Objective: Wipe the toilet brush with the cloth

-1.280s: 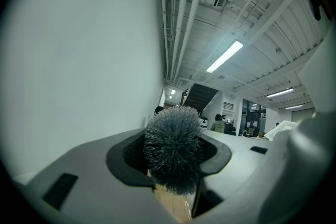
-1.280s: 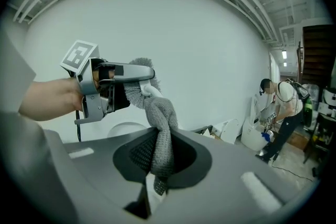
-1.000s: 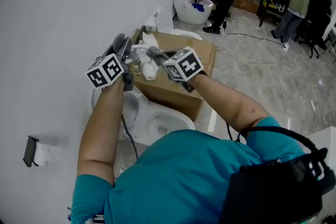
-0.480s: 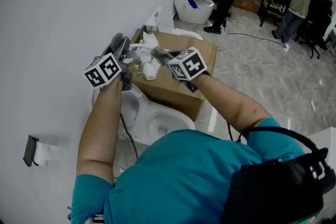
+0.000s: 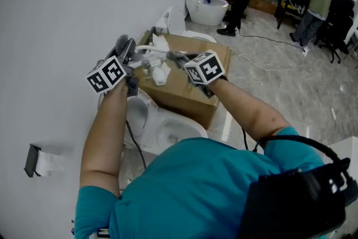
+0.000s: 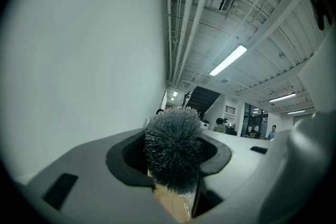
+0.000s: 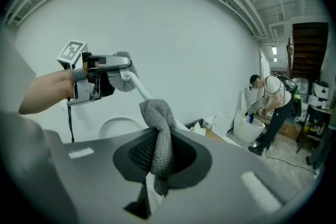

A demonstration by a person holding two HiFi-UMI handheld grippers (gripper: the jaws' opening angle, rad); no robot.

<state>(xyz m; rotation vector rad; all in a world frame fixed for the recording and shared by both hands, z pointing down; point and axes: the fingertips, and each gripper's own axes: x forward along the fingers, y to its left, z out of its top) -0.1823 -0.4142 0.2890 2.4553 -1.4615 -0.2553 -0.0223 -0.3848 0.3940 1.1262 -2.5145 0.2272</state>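
White wall [image 5: 56, 36] crowds the left gripper [image 5: 124, 47], whose jaws clamp the toilet brush [image 6: 173, 147] by its bristle head above the cardboard box [image 5: 193, 67]. The right gripper [image 5: 174, 56], jaws clenched on the grey cloth [image 7: 157, 134], has shifted slightly rightward along the handle [image 7: 137, 86], so the wipe seems under way, toward open room.

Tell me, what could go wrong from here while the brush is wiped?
1. The left gripper holds the brush only by its soft bristles, so the white handle may swing or slip when the cloth pushes on it.
2. The right gripper pinches the cloth in a loose bunch; dragging along the handle could pull it free.
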